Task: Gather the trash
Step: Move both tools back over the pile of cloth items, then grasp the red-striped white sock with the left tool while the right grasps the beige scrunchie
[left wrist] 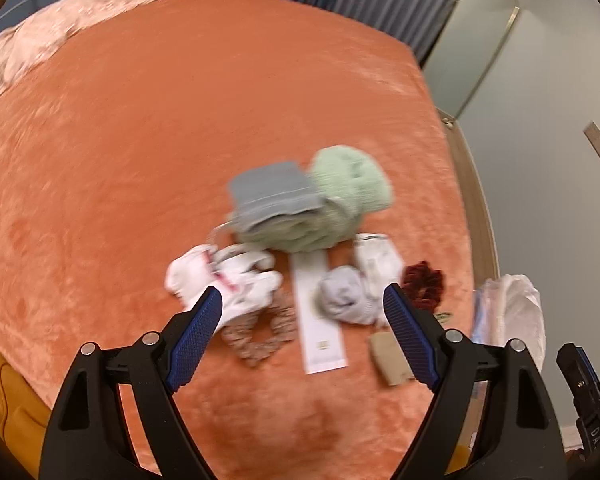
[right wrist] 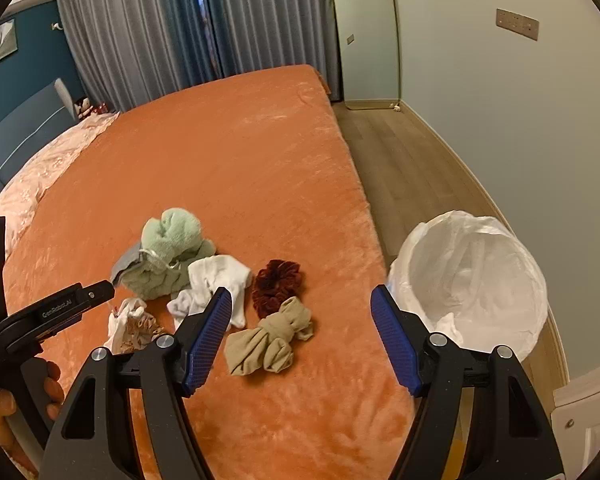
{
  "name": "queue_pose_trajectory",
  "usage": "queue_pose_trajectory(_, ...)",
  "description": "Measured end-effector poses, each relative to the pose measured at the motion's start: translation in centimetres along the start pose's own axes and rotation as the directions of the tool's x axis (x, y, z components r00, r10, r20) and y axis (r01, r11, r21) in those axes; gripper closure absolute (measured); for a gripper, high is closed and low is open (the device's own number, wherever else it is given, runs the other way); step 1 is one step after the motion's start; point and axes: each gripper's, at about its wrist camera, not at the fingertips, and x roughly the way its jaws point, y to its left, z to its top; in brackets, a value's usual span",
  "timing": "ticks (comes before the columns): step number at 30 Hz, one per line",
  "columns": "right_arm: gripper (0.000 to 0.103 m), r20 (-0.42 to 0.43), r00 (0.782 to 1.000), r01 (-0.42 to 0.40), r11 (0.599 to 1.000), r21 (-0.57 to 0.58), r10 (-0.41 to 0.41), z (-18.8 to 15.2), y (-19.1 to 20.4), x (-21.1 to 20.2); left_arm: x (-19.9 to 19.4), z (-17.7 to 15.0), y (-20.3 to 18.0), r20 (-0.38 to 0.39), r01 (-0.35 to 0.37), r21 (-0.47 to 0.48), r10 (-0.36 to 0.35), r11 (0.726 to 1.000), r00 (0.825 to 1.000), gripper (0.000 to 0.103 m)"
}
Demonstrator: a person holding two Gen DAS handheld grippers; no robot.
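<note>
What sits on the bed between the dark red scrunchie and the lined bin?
Nothing: in the right wrist view, only bare orange bedspread separates the dark red scrunchie from the lined bin beyond the bed edge.

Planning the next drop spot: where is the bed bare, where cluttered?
Bare: the orange bedspread from the green towel back to the curtains, and the near strip below the tan cloth. Crowded: the cluster from the towel past the white sock to the dark red scrunchie. Lined bin stands beside the bed.
</note>
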Motion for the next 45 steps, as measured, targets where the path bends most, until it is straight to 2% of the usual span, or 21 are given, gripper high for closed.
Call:
queue_pose_trajectory(5,0.034,-0.044,0.999,-0.005,1.0,-0.002,0.005,-1.4,1.5,2.4,0.6,-0.8,2.9,-0.011,-0.045,-0.017,0.045,0.999,0.999,0.024)
queue_pose_trajectory(8,0.034,-0.077,0.997,-0.012,1.0,0.005,0.012,-2.5,2.2,4.1,1.1,-1.3,5.0,-0.027,-0.066,-0.047,0.065,0.997,0.998,0.019)
queue_pose_trajectory(13,0.034,-0.11,0.994,-0.006,1.0,-0.002,0.006,-3.7,3.4,6.8,2.4,-1.8,7.7,-0.059,-0.093,-0.08,0.089,0.992,0.994,0.018)
queue_pose_trajectory(21,0.034,-0.159,0.987,0.0,1.0,0.025,0.004,-4.8,4.3,9.5,4.6,-2.2,11.0,-0.121,-0.063,-0.179,0.042,0.982,0.992,0.018)
queue_pose_trajectory(27,0.034,-0.184,0.981,-0.074,0.997,-0.016,0.07,-5.0,7.7,10.2,6.9,-1.2,12.0,-0.16,-0.005,-0.279,-0.041,0.96,0.986,0.021)
queue_pose_trajectory(30,0.035,-0.212,0.97,-0.124,0.992,-0.023,0.116,-5.3,10.1,11.1,8.2,-0.7,11.8,-0.178,0.013,-0.3,-0.069,0.954,0.982,0.028)
queue_pose_trajectory(33,0.04,-0.229,0.963,-0.157,0.987,-0.038,0.145,-5.6,12.2,12.1,9.3,-0.4,11.8,-0.201,0.043,-0.334,-0.116,0.942,0.973,0.038)
queue_pose_trajectory(38,0.054,-0.284,0.944,-0.198,0.978,-0.072,0.17,-6.4,15.5,14.7,10.4,-0.3,11.8,-0.225,0.101,-0.4,-0.204,0.911,0.953,0.065)
queue_pose_trajectory(40,0.059,-0.306,0.935,-0.21,0.975,-0.067,0.18,-6.7,16.2,15.7,10.2,-0.2,11.7,-0.228,0.106,-0.388,-0.206,0.916,0.952,0.075)
queue_pose_trajectory(45,0.08,-0.359,0.914,-0.219,0.975,-0.048,0.187,-7.8,17.2,18.4,9.4,0.1,11.4,-0.222,0.134,-0.366,-0.226,0.921,0.948,0.087)
